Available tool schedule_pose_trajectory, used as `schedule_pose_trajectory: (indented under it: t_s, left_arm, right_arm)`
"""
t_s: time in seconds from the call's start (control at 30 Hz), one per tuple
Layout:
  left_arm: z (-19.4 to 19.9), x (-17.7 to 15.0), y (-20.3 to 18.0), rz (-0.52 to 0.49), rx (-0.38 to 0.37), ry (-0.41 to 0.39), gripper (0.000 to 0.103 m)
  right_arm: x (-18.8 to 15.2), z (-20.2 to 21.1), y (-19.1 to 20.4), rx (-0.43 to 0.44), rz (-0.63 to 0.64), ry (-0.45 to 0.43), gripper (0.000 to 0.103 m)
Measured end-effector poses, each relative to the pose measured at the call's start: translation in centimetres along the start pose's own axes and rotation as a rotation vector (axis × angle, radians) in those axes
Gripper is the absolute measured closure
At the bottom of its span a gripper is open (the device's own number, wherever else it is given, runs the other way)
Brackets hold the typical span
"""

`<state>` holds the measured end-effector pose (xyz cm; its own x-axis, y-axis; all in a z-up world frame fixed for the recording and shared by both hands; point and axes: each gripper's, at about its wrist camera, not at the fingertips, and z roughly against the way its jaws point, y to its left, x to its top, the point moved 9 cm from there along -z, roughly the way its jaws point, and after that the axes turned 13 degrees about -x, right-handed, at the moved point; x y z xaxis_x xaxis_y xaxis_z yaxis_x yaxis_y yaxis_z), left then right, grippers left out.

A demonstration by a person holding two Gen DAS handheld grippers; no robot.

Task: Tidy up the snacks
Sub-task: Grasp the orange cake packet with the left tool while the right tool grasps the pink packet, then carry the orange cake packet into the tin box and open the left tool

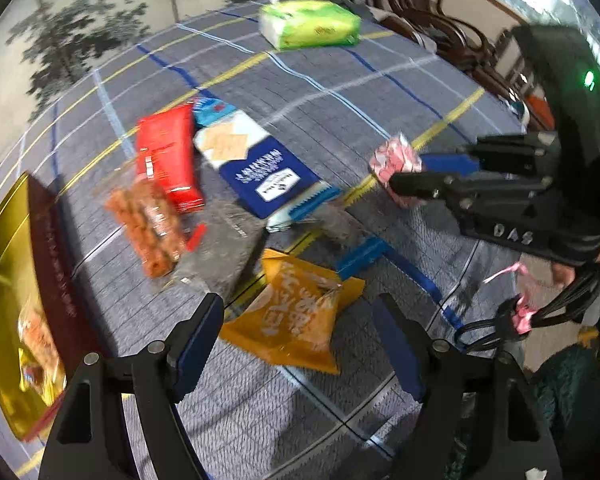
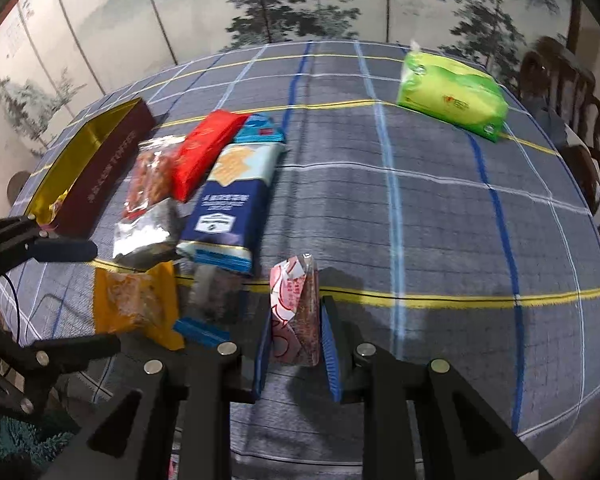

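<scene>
We hold the right gripper [image 2: 296, 344] with jaws clamped on a pink-and-white snack packet [image 2: 294, 312], lifted above the table [image 2: 440, 220]. Our left gripper [image 1: 300, 344] hangs with jaws apart and empty over the orange snack bag [image 1: 296, 316]. The gold-lined box [image 2: 100, 168] sits at the left.

Green tissue pack [image 2: 452, 98] on plaid tablecloth [image 2: 440, 208]; dark wooden chairs [image 1: 420, 4] alongside

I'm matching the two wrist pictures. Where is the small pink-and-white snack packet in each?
Left wrist: pink-and-white packet right of centre, clamped in the right gripper.
Right wrist: packet bottom centre, between that gripper's blue pads.
Shared landmark: green tissue pack.
</scene>
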<state>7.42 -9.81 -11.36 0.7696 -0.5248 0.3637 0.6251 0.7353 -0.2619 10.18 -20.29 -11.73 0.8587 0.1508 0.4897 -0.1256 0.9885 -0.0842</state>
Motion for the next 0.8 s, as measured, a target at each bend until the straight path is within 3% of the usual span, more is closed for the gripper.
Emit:
schedule_pose_trajectory:
  t_s: [0.33,0.43,0.47,0.8]
  left_arm:
    - [-1.5,0.0,-0.4,-0.072,0.049,0.041,0.031]
    - [-2.3,-1.1,-0.6,-0.066,0.055,0.077,0.042]
    - [-2.5,-1.3,-0.5,-0.059,0.050,0.084,0.050]
    - [-3.0,-1.2,-0.3,0.028,0.029,0.073,0.057]
  right_arm:
    - [-0.5,-0.3,-1.2,0.002,-0.043,0.001,0.080]
    - [-0.4,-0.4,-1.9,0.001,-0.057,0.000,0.080]
    - [-0.3,-0.4,-2.0,0.000,-0.060,-0.001,0.080]
    - [-0.5,-0.4,-2.7,-0.004,-0.060,-0.008,0.080]
